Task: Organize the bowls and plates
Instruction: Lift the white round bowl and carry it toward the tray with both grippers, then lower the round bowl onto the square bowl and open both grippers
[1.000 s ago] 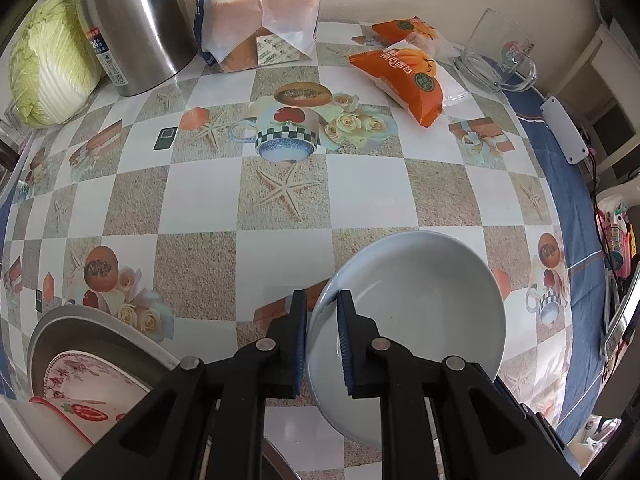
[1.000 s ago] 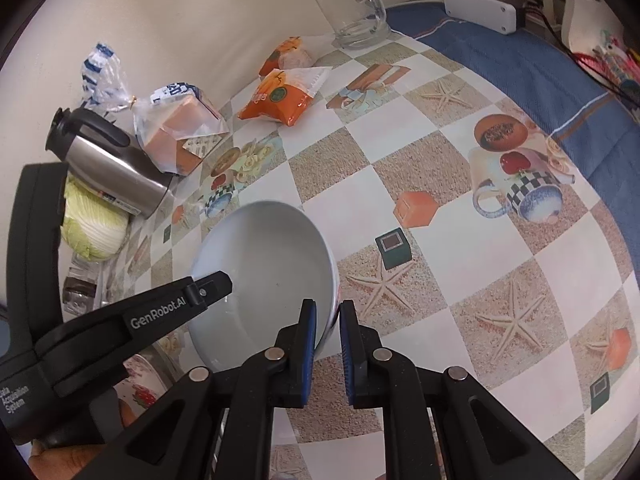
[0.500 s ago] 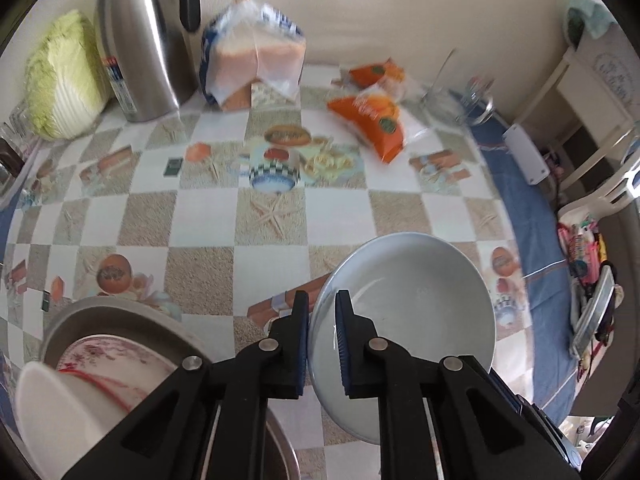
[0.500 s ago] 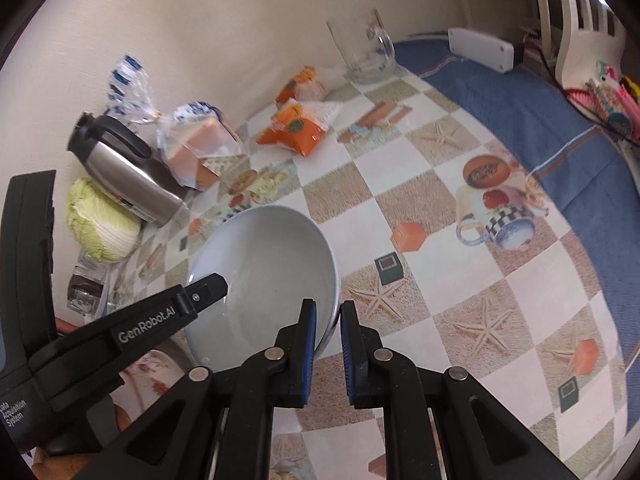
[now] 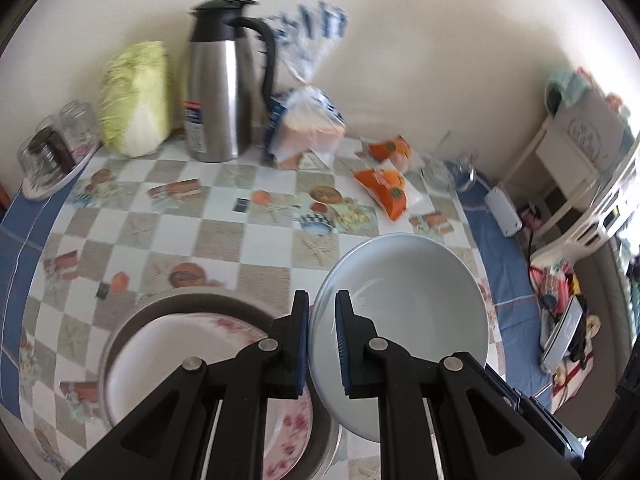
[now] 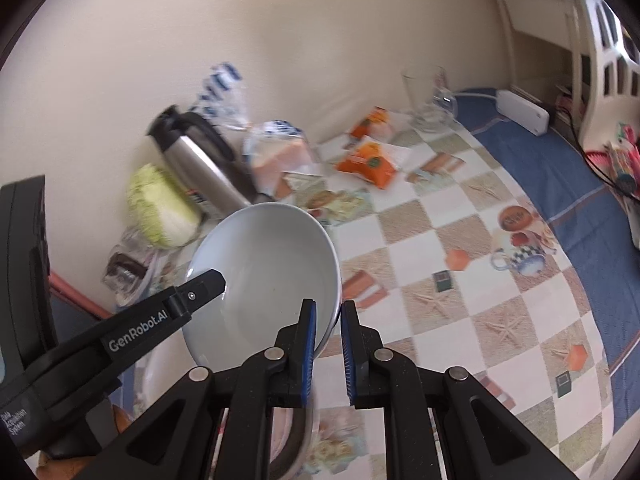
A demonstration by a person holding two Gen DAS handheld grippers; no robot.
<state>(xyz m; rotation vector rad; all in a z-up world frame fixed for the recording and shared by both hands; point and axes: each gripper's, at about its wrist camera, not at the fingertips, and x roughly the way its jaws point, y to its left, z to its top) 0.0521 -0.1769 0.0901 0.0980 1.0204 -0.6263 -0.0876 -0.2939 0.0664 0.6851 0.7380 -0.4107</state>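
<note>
Left wrist view: both grippers pinch one pale blue-grey ceramic bowl above the checkered tabletop.

Left gripper clamps the bowl's rim at about 8 o'clock on the bowl, one blue pad inside the rim and one outside, so the bowl spreads toward 2 o'clock from the fingertips. Right gripper, in the right wrist view, grips the same bowl at roughly its 5 o'clock edge, the rim caught between its blue pads, the bowl lying toward 11 o'clock. Held off the tabletop and tilted, the bowl hangs just beside a round grey metal basin holding a white plate with pink flowers, at 9 o'clock of the left gripper. Far back by the wall stand a steel thermos jug, a pale green cabbage and a bagged bread loaf.
</note>
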